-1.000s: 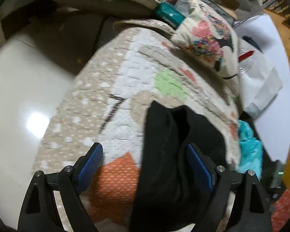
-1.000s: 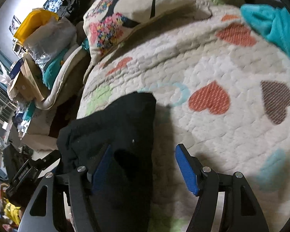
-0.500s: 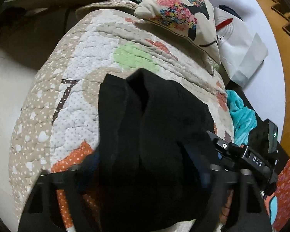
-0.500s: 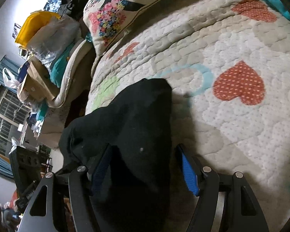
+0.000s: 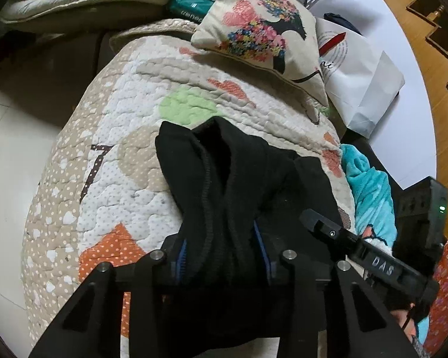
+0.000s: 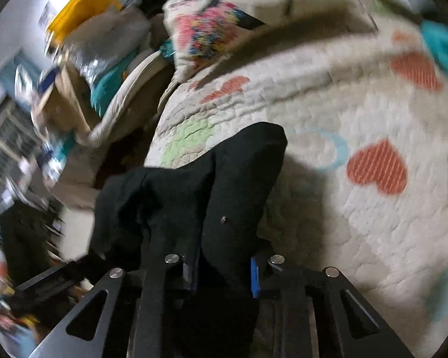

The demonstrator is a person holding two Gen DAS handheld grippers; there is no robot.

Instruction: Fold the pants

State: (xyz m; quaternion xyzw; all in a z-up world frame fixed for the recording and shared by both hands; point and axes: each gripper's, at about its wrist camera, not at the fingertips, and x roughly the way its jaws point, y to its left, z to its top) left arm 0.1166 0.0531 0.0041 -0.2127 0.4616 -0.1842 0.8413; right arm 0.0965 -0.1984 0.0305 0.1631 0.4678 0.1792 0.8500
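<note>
The black pants (image 5: 239,179) lie bunched on a quilted bedspread (image 5: 128,137) with hearts and patches. My left gripper (image 5: 222,250) is shut on a thick bunch of the black fabric, which covers most of its blue pads. In the right wrist view, my right gripper (image 6: 224,271) is shut on another part of the pants (image 6: 224,185), with the fabric rising between the blue pads. The right gripper's body (image 5: 373,262) shows at the right of the left wrist view, close beside the pants.
A printed cushion (image 5: 262,26) lies at the far end of the bedspread, with a white paper bag (image 5: 361,77) beside it. A teal blanket (image 5: 367,179) lies to the right. Piled bags and boxes (image 6: 83,59) stand off the bed's left side, above pale floor (image 5: 12,137).
Both grippers have closed on the black pants; a second ago both were open around the fabric. The right wrist view is now blurred by motion.
</note>
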